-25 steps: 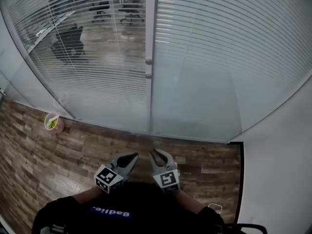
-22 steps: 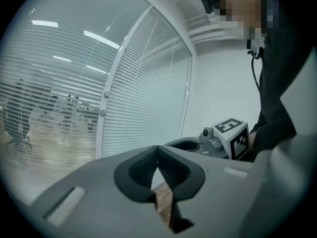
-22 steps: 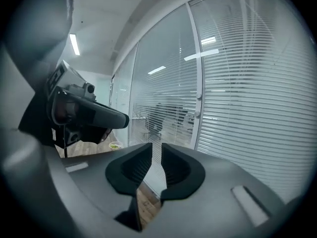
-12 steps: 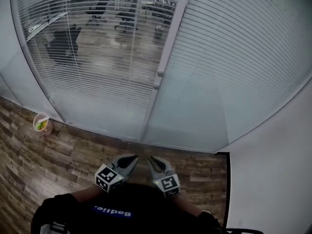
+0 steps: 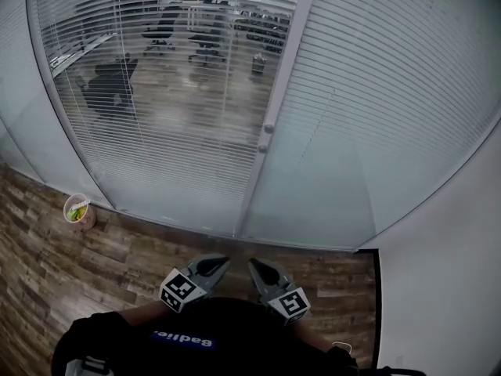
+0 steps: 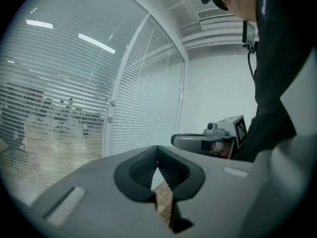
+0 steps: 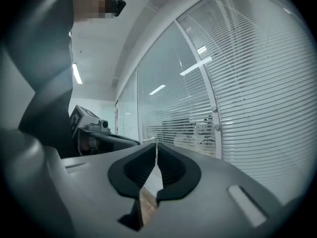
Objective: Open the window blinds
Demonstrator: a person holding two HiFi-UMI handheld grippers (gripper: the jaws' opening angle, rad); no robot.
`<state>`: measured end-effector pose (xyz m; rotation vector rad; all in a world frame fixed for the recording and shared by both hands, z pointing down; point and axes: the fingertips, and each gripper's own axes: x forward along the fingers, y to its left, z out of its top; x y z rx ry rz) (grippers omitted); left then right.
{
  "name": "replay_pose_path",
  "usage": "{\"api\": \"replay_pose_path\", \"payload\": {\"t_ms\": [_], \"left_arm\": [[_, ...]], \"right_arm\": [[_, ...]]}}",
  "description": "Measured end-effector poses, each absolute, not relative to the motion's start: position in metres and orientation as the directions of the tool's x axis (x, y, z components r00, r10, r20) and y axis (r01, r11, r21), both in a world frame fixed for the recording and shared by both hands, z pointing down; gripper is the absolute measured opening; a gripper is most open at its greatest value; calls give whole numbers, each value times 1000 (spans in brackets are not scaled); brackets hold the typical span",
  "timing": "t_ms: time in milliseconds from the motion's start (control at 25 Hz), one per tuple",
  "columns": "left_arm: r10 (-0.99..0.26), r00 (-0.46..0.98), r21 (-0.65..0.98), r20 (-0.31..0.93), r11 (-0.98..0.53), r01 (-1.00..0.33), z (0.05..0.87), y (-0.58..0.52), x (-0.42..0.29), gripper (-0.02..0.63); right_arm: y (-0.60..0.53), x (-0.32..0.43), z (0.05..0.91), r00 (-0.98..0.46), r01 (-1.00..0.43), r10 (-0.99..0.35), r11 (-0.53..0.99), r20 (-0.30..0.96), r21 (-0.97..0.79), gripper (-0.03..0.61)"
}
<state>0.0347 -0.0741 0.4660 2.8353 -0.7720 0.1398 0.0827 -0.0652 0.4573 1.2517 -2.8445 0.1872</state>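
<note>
The window wall has slatted blinds behind glass. The left blinds (image 5: 156, 92) are tilted so an office shows through; the right blinds (image 5: 391, 77) look closed and pale. Two small round knobs (image 5: 267, 135) sit on the white mullion between them, also visible as knobs (image 6: 112, 110) in the left gripper view and knobs (image 7: 215, 118) in the right gripper view. My left gripper (image 5: 218, 266) and right gripper (image 5: 258, 269) are side by side low over the floor, well short of the glass. Both are shut and empty; the right gripper's jaws have just been closing on nothing.
A small cup (image 5: 78, 211) with something green in it stands on the wood floor (image 5: 117, 257) at the foot of the left pane. A white wall (image 5: 446, 288) closes off the right side. Office chairs and desks show beyond the glass.
The head view has swung, so the mullion and knobs now sit further right in the picture. Both grippers stay side by side near the body, slightly lower in the frame.
</note>
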Motion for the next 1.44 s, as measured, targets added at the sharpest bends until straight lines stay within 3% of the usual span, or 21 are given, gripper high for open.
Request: {"api": "replay_pose_path", "payload": {"t_ms": [280, 600, 1440], "left_arm": [[-491, 859, 178, 142, -841, -511, 468, -77, 28, 0], [-508, 850, 181, 139, -831, -526, 469, -82, 24, -1], [-521, 841, 190, 147, -820, -541, 475, -78, 25, -1]], "right_arm": [[-64, 69, 458, -696, -718, -715, 690, 69, -96, 3], [-71, 70, 480, -686, -726, -710, 682, 162, -86, 2], [-70, 73, 492, -689, -722, -701, 685, 182, -94, 2]]}}
